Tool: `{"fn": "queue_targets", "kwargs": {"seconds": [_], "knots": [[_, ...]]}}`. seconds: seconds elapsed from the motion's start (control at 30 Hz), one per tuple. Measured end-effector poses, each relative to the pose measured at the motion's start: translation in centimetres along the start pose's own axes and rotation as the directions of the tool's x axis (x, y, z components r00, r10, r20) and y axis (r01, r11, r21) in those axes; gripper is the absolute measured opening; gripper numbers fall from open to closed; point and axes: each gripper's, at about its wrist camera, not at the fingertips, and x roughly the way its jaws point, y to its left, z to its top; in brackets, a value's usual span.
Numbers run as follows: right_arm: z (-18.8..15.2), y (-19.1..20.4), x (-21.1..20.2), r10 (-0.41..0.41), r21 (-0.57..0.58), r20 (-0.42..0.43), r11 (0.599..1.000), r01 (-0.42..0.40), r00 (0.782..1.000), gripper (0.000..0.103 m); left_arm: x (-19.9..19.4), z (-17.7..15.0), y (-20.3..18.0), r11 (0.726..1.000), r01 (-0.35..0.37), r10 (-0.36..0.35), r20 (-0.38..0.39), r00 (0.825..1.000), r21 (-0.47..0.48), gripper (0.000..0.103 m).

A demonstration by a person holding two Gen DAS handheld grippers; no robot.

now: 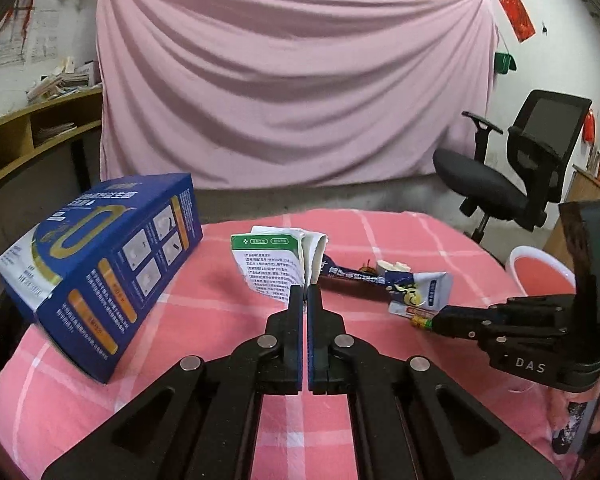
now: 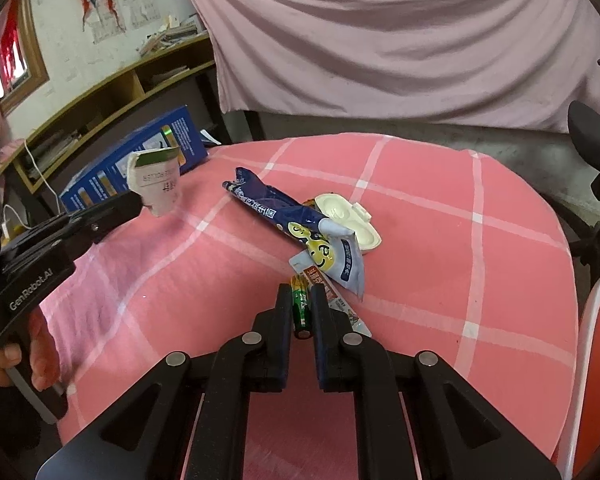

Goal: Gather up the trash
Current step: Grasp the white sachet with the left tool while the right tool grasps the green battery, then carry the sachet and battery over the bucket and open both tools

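Left gripper (image 1: 305,294) is closed on the bottom edge of a folded green-and-white paper carton (image 1: 274,264), held clear of the table (image 1: 204,312); only a thin edge sits between the pads, so it could slip or tear free on a fast swing

Right gripper (image 2: 301,294) is clamped narrow on a green battery (image 2: 301,306) near the table's middle; the battery is round and gripped near one end, so it may pivot or roll out

The battery sits just beside a blue snack wrapper (image 2: 300,232), possibly touching it, so lifting may drag the wrapper along

A white plastic lid (image 2: 350,220) lies partly under the wrapper

A blue box (image 1: 100,268) overhangs the left edge of the table, so a bump could tip it off

White bin (image 1: 540,272) sits past the right edge; a short drop misses it
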Motion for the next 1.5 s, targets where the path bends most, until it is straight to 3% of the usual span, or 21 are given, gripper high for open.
{"fn": "queue_targets", "kwargs": {"seconds": [0.2,0.47,0.67,0.83,1.03,1.17,1.27,1.5], "knots": [[-0.4,0.2,-0.5,0.012,-0.013,0.002,1.0,-0.012,1.0,0.007,-1.7,-0.7,-1.1,1.0,0.027,-0.027,0.018,0.999,0.013,0.0],[-0.4,0.0,0.6,0.049,0.008,-0.056,0.999,-0.049,0.997,0.01,-0.2,-1.6,-2.0,0.997,0.076,-0.077,-0.121,0.99,-0.01,0.0],[-0.5,0.3,1.3,0.04,0.004,-0.091,0.999,-0.04,0.995,0.012,-0.5,-1.6,-1.8,0.996,0.083,-0.086,-0.125,0.988,-0.025,0.0],[-0.8,1.1,0.5,-0.003,-0.046,-0.052,0.999,0.001,0.999,0.008,-1.4,-1.7,-2.1,0.998,0.068,-0.069,-0.096,0.993,-0.014,0.0],[-1.3,0.8,-2.6,-0.006,-0.027,0.078,1.0,0.008,0.997,0.008,-2.8,-2.6,-3.4,0.998,0.057,-0.056,-0.059,0.997,0.012,0.0],[-2.3,1.0,-5.9,-0.03,-0.018,0.209,0.999,0.034,0.977,0.008,-3.8,-3.1,-5.3,0.997,0.068,-0.067,-0.017,0.998,0.043,0.0],[-3.1,0.9,-8.6,-0.056,-0.002,0.316,0.998,0.059,0.947,0.008,-4.5,-3.1,-6.7,0.993,0.097,-0.098,0.017,0.995,0.06,0.0],[-4.7,0.1,-13.6,-0.129,0.02,0.51,0.99,0.138,0.85,0.008,-6.6,-1.7,-10.1,0.985,0.147,-0.16,0.159,0.974,0.091,0.0]]}}
